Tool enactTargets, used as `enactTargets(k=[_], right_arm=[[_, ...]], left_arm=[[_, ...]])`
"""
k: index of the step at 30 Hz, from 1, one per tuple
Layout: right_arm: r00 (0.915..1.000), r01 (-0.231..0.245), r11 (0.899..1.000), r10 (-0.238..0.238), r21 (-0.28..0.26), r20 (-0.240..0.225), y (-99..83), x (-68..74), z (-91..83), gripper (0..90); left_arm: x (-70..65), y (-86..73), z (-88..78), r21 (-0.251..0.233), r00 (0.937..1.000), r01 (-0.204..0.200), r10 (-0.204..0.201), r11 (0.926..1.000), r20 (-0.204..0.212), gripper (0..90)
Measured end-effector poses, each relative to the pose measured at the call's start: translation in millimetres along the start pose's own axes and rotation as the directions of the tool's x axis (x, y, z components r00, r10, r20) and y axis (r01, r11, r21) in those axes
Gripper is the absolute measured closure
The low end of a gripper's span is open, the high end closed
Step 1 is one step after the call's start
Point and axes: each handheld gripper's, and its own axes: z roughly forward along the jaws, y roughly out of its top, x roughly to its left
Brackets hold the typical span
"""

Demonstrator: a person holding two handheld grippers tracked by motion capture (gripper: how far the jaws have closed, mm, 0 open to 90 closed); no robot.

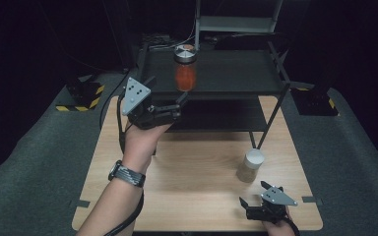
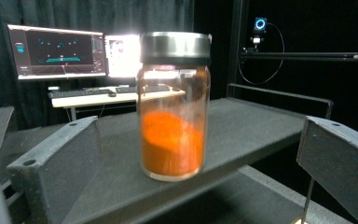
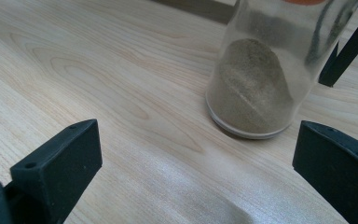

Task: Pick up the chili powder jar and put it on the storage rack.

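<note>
A glass jar of orange powder (image 1: 185,70) with a metal lid stands upright near the front edge of the black rack's top shelf (image 1: 231,69). My left gripper (image 1: 181,100) is open just below and in front of it. In the left gripper view the orange jar (image 2: 173,116) stands on the shelf (image 2: 256,123) beyond the wide-apart jaws, untouched. A white-lidded jar of beige powder (image 1: 251,166) stands on the wooden table (image 1: 192,182). Close in front of it, my right gripper (image 1: 254,193) is open. In the right gripper view the beige jar (image 3: 254,88) sits ahead of the jaws, toward the right one.
The rack has a lower shelf (image 1: 216,115) and thin black legs (image 1: 271,120) that stand on the table near the beige jar. Grey carpet (image 1: 39,147) surrounds the table. Monitors (image 2: 58,51) and a keyboard sit on a desk far behind the rack.
</note>
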Motion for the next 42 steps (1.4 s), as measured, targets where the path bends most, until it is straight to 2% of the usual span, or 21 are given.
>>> enactTargets(k=[10, 16, 22, 27, 31, 32, 37, 42], right_arm=[[1.0, 0.005, 1.0, -0.005, 0.006, 0.001, 1.2, 0.6, 0.7, 0.2], [1.0, 0.006, 1.0, -0.006, 0.005, 0.004, 1.0, 1.2, 0.5, 0.2], [1.0, 0.007, 1.0, -0.007, 0.007, 0.003, 1.4, 1.3, 0.7, 0.2], [1.0, 0.008, 1.0, -0.008, 0.009, 0.003, 1.6, 1.5, 0.8, 0.2], [0.9999, 0.01, 1.0, -0.01, 0.01, 0.004, 1.9, 1.9, 0.9, 0.1], [0.9999, 0.01, 1.0, -0.01, 0.01, 0.004, 1.9, 1.9, 0.9, 0.1], [0.9999, 0.01, 1.0, -0.01, 0.011, 0.005, 2.1, 2.0, 1.0, 0.2], [0.9999, 0.013, 1.0, -0.013, 0.013, 0.008, 2.3, 3.0, 1.2, 0.1]], left_arm=[[4.7, -24.1, -23.3, 0.023, 1.0, -0.009, 0.009, 0.9997, -0.001, 0.3], [4.3, -48.3, -37.9, 0.057, 1.0, 0.001, -0.001, 0.9984, 0.004, 0.3], [0.2, -73.8, -48.1, 0.095, 0.9998, -0.012, 0.01, 0.9954, 0.017, 0.3], [-2.3, -93.7, -55.6, 0.114, 0.9997, -0.006, 0.003, 0.9934, 0.025, 0.3], [-3.1, -116.2, -64.5, 0.135, 0.9996, -0.002, -0.002, 0.9908, 0.027, 0.3], [-3.1, -116.2, -64.5, 0.135, 0.9996, -0.002, -0.002, 0.9908, 0.027, 0.3], [-1.9, -139.6, -75.7, 0.161, 0.9998, 0.004, -0.007, 0.987, 0.02, 0.3], [0.6, -161.9, -85.6, 0.204, 0.9996, 0.018, -0.022, 0.9788, 0.017, 0.3]])
